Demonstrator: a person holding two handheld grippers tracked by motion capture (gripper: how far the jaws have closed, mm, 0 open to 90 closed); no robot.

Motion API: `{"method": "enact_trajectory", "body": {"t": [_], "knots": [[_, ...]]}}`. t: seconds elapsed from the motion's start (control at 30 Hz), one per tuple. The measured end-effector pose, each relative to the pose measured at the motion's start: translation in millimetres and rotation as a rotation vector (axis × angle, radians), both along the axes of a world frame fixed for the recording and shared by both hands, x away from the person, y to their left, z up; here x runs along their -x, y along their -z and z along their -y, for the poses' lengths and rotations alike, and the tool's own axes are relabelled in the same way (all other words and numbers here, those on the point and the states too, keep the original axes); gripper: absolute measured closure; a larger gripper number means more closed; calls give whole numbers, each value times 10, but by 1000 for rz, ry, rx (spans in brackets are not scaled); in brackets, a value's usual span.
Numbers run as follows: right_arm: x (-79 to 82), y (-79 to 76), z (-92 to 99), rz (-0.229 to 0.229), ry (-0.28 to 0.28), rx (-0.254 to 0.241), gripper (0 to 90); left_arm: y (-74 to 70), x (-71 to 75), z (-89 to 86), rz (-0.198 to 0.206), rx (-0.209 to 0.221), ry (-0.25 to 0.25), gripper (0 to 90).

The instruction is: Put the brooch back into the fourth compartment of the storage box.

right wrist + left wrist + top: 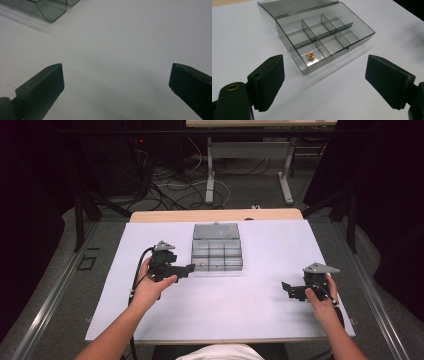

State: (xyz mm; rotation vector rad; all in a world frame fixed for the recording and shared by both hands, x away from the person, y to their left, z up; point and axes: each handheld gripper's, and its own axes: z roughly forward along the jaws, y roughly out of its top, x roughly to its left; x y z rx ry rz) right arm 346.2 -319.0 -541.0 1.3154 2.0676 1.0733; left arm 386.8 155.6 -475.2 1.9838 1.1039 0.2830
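Left gripper (324,82) held low over the white counter (225,305), just off the near left corner of a smoky clear compartment box (329,32). Jaws released and standing wide, nothing between the pads; bare counter in the gap. Box ahead of the jaws and apart from them, not touched. Lid thrown back flat toward the far edge of the counter. Six compartments inside, two rows of three. Small coppery, shiny piece (310,56) lying in the near left compartment, the one closest to the left gripper, straight ahead of the gap between the jaws and a little left of its middle. Shape too small to make out further.

From the high view: box (216,251) at the middle of the counter, nearer the far edge than the near one; left gripper (189,268) just beside its near left corner, jaws pointing at it; coppery piece (201,263) a speck at that corner.

Right gripper (286,288) near the right edge of the counter, well apart from the box. In the right gripper view, jaws of the right gripper (116,82) likewise released, wide, only bare counter between them; one rounded corner of the box (51,10) at the upper left.

No brand, label or readable writing on box, piece or grippers.
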Motion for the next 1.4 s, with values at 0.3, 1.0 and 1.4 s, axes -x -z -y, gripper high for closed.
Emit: {"method": "enact_trajectory", "body": {"t": [0.3, 1.0, 1.4], "knots": [[8, -1, -2, -2, 5, -4, 0, 29, 72, -248, 12, 58, -85, 61], [7, -3, -4, -3, 9, -7, 0, 230, 309, -719, 54, 57, -125, 3], [8, -1, 3, -5, 7, -11, 0, 439, 374, -917, 50, 35, -140, 3]]}}
